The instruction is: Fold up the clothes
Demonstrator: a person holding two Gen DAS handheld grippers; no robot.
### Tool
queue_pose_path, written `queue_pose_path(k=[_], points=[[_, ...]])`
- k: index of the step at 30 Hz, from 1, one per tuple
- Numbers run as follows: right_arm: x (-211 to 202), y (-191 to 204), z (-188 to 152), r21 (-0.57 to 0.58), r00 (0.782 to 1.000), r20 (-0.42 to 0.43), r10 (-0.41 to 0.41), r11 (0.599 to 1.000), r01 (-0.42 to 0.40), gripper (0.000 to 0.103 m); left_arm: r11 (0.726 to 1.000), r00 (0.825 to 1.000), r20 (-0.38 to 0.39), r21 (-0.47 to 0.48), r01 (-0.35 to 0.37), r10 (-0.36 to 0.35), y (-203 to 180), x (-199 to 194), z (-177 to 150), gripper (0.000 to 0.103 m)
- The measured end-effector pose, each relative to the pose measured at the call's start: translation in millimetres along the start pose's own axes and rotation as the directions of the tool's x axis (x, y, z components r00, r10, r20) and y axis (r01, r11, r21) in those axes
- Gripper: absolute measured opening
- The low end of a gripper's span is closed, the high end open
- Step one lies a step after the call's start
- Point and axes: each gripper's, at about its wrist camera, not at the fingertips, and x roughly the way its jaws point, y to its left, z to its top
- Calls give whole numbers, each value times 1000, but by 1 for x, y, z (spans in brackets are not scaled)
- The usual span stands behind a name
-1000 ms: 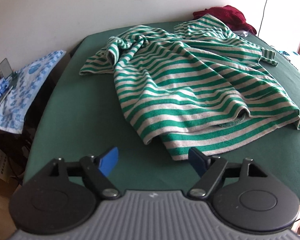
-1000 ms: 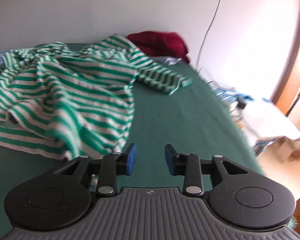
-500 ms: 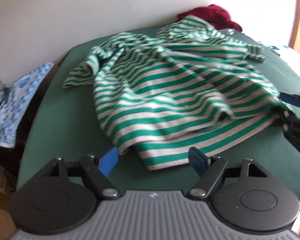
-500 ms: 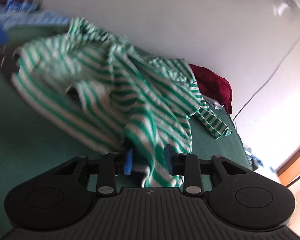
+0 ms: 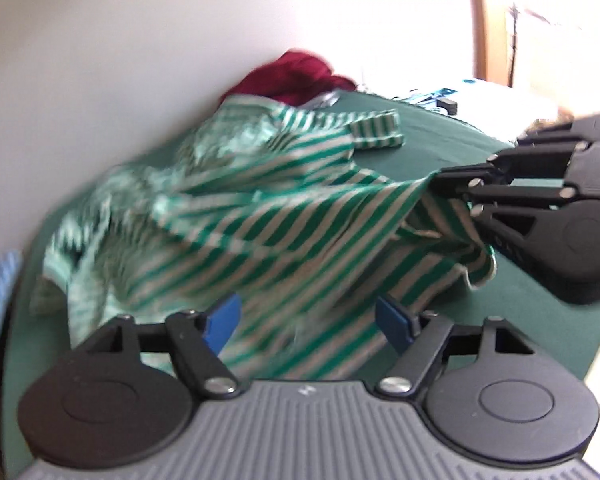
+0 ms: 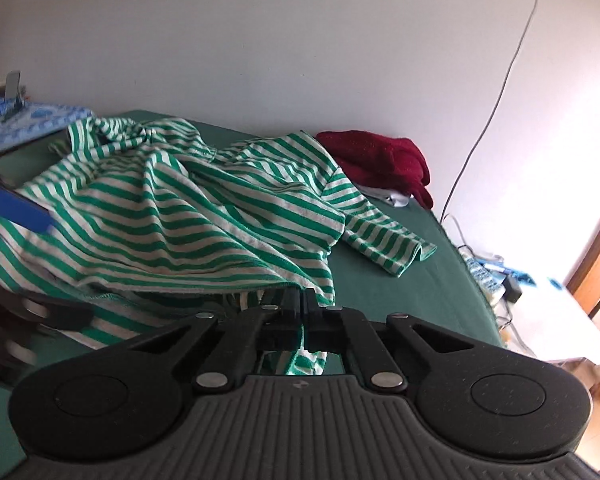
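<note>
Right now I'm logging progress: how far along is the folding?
Nothing is folded: the green-and-white striped shirt lies rumpled on the green table. The right gripper has pinched its hem; the left gripper is closing, gripping nothing. The dark red garment waits.

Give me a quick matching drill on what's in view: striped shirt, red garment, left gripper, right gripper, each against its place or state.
1. striped shirt
2. red garment
3. left gripper
4. right gripper

A. heaped by the wall, far end of the table
B. jaws apart, over the shirt's near edge
C. clamped on the shirt's hem
D. spread crumpled over the green table

Pairs: 1-D, 2-A, 3-B, 4-C
</note>
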Motion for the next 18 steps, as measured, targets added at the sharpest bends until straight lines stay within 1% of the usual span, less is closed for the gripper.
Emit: queue_pose_path(k=[2, 3, 4, 5, 6, 7, 8, 10, 11, 12, 14, 16, 18], points=[[3, 5, 4, -11, 1000, 15, 14, 1000, -14, 0, 997, 1000, 16, 73, -8, 6, -13, 13, 8, 68], [5, 8, 7, -20, 999, 25, 21, 1000, -21, 0, 994, 1000, 21, 104, -11, 9, -18, 19, 12, 57], [8, 12, 9, -29, 999, 35, 28, 999, -27, 0, 994, 1000, 11, 112, -10, 9, -18, 27, 15, 43], [11, 16, 12, -34, 998, 43, 35, 999, -33, 0, 993, 1000, 0, 117, -8, 8, -18, 35, 18, 34], [13, 19, 15, -32, 998, 49, 37, 999, -36, 0, 994, 1000, -13, 109, -6, 8, -16, 41, 19, 12], [9, 18, 15, -30, 998, 52, 35, 999, -33, 0, 996, 1000, -24, 90, -7, 9, -11, 45, 21, 2], [8, 17, 15, -29, 998, 53, 33, 999, -32, 0, 997, 999, -31, 72, -9, 11, -7, 49, 22, 2], [9, 18, 14, -27, 998, 33, 46, 999, -45, 0, 999, 1000, -2, 33, -28, 28, 3, 43, 26, 2], [7, 17, 12, -25, 998, 19, 54, 998, -53, 12, 999, 999, 11, 14, -36, 36, 7, 40, 28, 2], [6, 18, 10, -21, 998, 6, 63, 998, -63, 33, 999, 999, 23, -5, -35, 35, 11, 35, 30, 2], [2, 22, 1, -9, 997, -16, 81, 997, -81, 59, 999, 998, 41, -28, -35, 37, 16, 27, 35, 2], [2, 30, -6, -16, 996, -30, 81, 997, -81, 61, 999, 998, 57, -37, -39, 41, 19, 19, 40, 2], [8, 40, -10, -23, 996, -43, 75, 997, -76, 58, 998, 996, 72, -33, -44, 47, 19, 11, 45, 2]])
